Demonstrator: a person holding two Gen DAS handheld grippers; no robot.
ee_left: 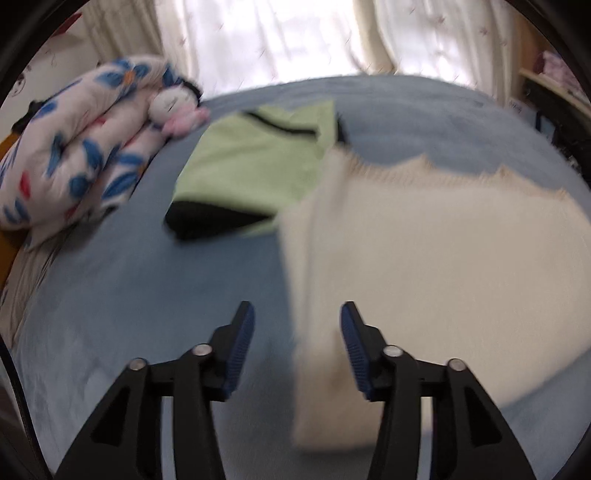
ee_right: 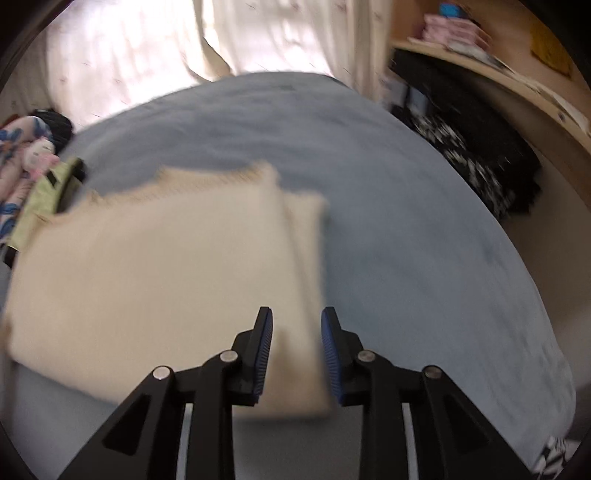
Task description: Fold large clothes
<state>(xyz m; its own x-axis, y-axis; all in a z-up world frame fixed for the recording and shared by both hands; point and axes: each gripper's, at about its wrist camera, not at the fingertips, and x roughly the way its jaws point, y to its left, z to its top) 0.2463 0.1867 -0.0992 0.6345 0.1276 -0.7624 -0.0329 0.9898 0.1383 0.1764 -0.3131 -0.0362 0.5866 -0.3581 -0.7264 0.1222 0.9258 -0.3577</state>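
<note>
My left gripper (ee_left: pixel 297 314), black-armed with ribbed blue pads, has its jaws standing well apart with nothing pinched between them; through the gap I see the near left corner of the folded cream knitted garment (ee_left: pixel 424 251) and a strip of the pale blue bedsheet (ee_left: pixel 147 295). My right gripper (ee_right: pixel 296 319) has its jaws closer together but still parted, pads not pressing on anything; the near right edge of the cream garment (ee_right: pixel 166 258) shows in the gap below them. Whether either pad brushes the cloth I cannot tell, as both views are smeared by motion blur.

The cream garment lies flat on the bedsheet (ee_right: pixel 406 221) as a folded rectangle, its ribbed, wavy hem along the far edge and a narrower folded layer showing along its right side. Just beyond its far left corner, and touching or slightly tucked under it, lies a folded light green garment with black trim (ee_left: pixel 255 158). Further left, a puffy white quilt with blue and red flower print (ee_left: pixel 74 158) is bundled at the bed's edge, with a small pink and white soft doll (ee_left: pixel 177 107) resting on it. Sheer white curtains (ee_left: pixel 277 33) hang behind the bed. On the right stands a pale wooden shelf (ee_right: pixel 517 77) with dark clothes (ee_right: pixel 472 147) piled below it.
</note>
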